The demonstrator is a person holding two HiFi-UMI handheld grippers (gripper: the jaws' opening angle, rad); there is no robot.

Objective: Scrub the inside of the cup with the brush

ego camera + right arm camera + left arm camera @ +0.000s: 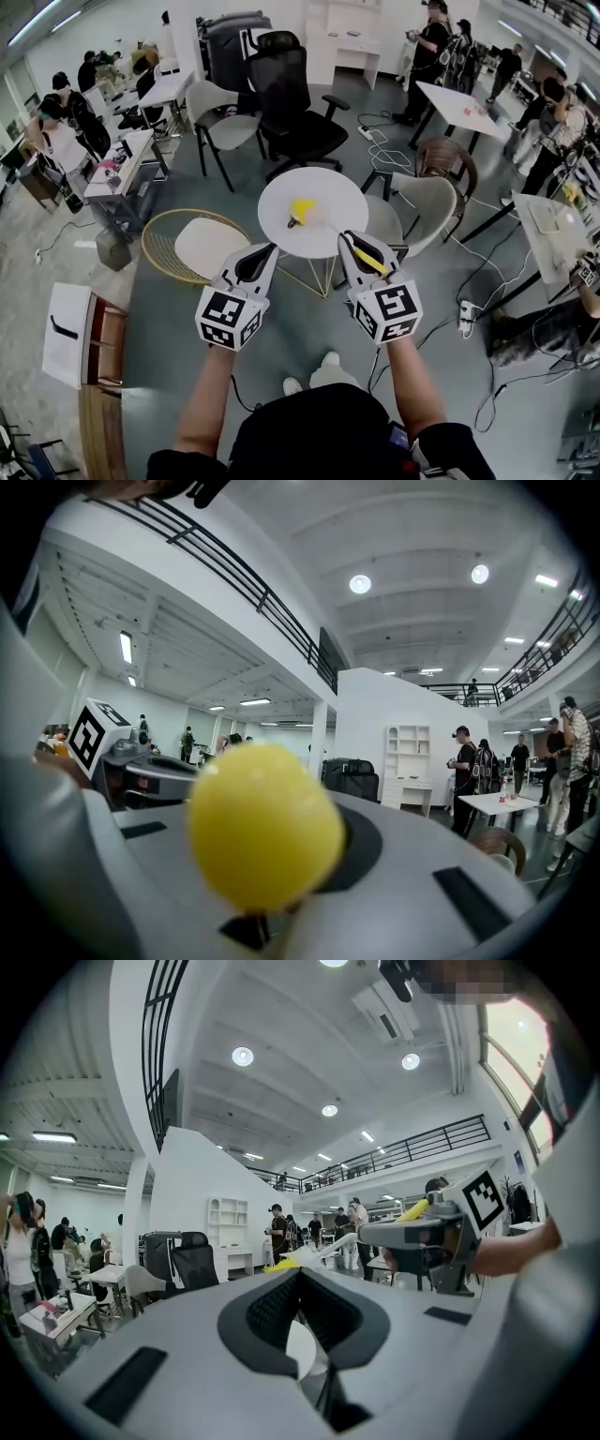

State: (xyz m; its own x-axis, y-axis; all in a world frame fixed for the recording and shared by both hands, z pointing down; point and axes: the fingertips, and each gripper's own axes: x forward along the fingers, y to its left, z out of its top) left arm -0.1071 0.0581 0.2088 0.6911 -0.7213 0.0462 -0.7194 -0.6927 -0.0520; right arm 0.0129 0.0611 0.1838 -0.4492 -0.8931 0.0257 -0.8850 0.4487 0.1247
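Right tool [354, 246] clamped on brush [299, 211] handle, yellow head over round tabletop [328, 192]; left tool [262, 255] shut, empty; no cup in view, so I'd steady a cup first, then feed bristles straight in.

A round white table [328, 230] sits in the middle. A black office chair [291, 103] stands at 12 o'clock from it. A gold wire chair [159, 246] is at 9 o'clock and a grey chair [422, 206] at 3 o'clock. White cables [389, 150] lie at 1 o'clock.

Bright even light, fisheye-warped edges
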